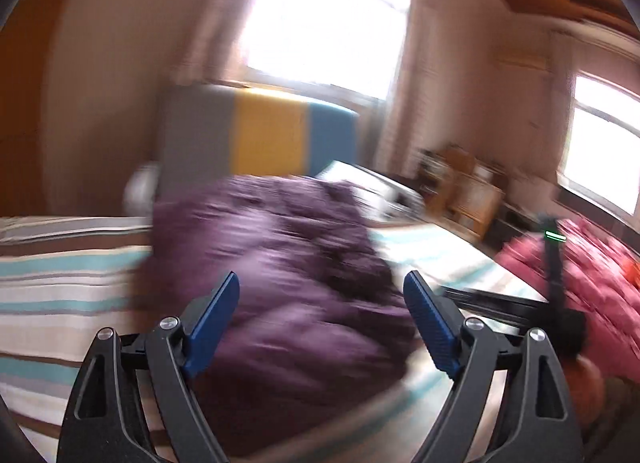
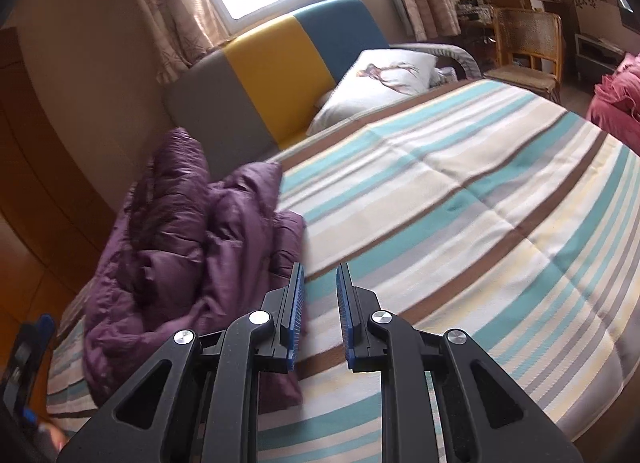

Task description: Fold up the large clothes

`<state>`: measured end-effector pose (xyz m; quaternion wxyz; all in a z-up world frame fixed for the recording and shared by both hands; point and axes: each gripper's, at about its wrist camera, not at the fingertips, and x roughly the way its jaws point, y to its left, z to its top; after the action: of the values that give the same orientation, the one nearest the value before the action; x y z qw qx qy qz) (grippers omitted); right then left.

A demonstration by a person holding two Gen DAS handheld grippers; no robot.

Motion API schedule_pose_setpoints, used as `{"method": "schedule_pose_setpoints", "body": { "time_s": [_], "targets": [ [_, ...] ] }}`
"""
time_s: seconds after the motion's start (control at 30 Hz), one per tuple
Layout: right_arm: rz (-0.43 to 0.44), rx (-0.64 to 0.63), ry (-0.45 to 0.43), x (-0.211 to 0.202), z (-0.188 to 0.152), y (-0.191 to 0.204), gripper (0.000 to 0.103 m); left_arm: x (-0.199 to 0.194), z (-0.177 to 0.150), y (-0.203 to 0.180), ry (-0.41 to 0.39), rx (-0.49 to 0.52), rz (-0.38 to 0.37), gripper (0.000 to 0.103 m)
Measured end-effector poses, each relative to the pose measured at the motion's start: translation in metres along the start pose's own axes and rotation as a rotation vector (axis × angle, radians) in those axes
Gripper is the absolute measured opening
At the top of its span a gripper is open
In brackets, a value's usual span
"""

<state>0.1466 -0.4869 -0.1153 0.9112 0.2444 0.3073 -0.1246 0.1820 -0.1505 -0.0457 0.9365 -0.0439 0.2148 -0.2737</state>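
A purple quilted jacket (image 1: 276, 275) lies crumpled on the striped bed (image 1: 60, 295); the left wrist view is blurred by motion. My left gripper (image 1: 320, 287) is open wide and empty, just above and in front of the jacket. In the right wrist view the jacket (image 2: 180, 247) lies bunched at the bed's left edge. My right gripper (image 2: 320, 275) hovers over the striped bedspread (image 2: 460, 203) just right of the jacket, jaws narrowly apart with nothing between them. The right gripper also shows in the left wrist view (image 1: 556, 279) at the right.
A grey, yellow and blue headboard (image 2: 276, 75) and a white pillow (image 2: 380, 83) are at the bed's far end. A pink garment (image 2: 616, 103) lies at the right edge. A wicker chair (image 2: 528, 51) and shelves stand by the far wall. A wooden wardrobe (image 2: 36, 191) is at left.
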Motion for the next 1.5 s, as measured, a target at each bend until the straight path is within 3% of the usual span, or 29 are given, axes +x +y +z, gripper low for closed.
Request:
{"method": "schedule_pose_setpoints", "body": {
  "time_s": [0.1, 0.17, 0.23, 0.37, 0.47, 0.7, 0.9, 1.1, 1.5],
  "targets": [
    [0.054, -0.043, -0.018, -0.009, 0.006, 0.023, 0.017, 0.017, 0.001, 0.045, 0.044, -0.087, 0.151, 0.082],
    [0.081, -0.084, -0.024, -0.012, 0.011, 0.040, 0.017, 0.037, 0.000, 0.066, 0.106, -0.111, 0.191, 0.075],
    [0.107, -0.147, -0.037, -0.014, 0.019, 0.062, 0.017, 0.062, -0.002, 0.068, 0.189, -0.097, 0.133, 0.070],
    [0.130, -0.242, -0.038, -0.006, 0.033, 0.098, 0.017, 0.067, -0.007, 0.042, 0.189, 0.028, 0.097, 0.068],
    [0.104, -0.315, -0.013, 0.012, 0.041, 0.124, 0.017, 0.066, -0.013, 0.024, 0.190, 0.098, 0.118, 0.068],
    [-0.011, -0.460, 0.043, 0.072, 0.054, 0.166, 0.017, 0.068, -0.013, 0.018, 0.206, 0.096, 0.129, 0.068],
    [-0.155, -0.425, 0.058, 0.103, 0.052, 0.126, 0.017, 0.074, -0.010, 0.019, 0.216, 0.100, 0.117, 0.069],
    [-0.164, -0.352, 0.094, 0.125, 0.042, 0.086, 0.017, 0.076, -0.011, 0.012, 0.210, 0.118, 0.115, 0.072],
    [-0.180, -0.306, 0.106, 0.159, 0.036, 0.067, 0.017, 0.074, -0.018, 0.013, 0.205, 0.145, 0.103, 0.076]
  ]
}}
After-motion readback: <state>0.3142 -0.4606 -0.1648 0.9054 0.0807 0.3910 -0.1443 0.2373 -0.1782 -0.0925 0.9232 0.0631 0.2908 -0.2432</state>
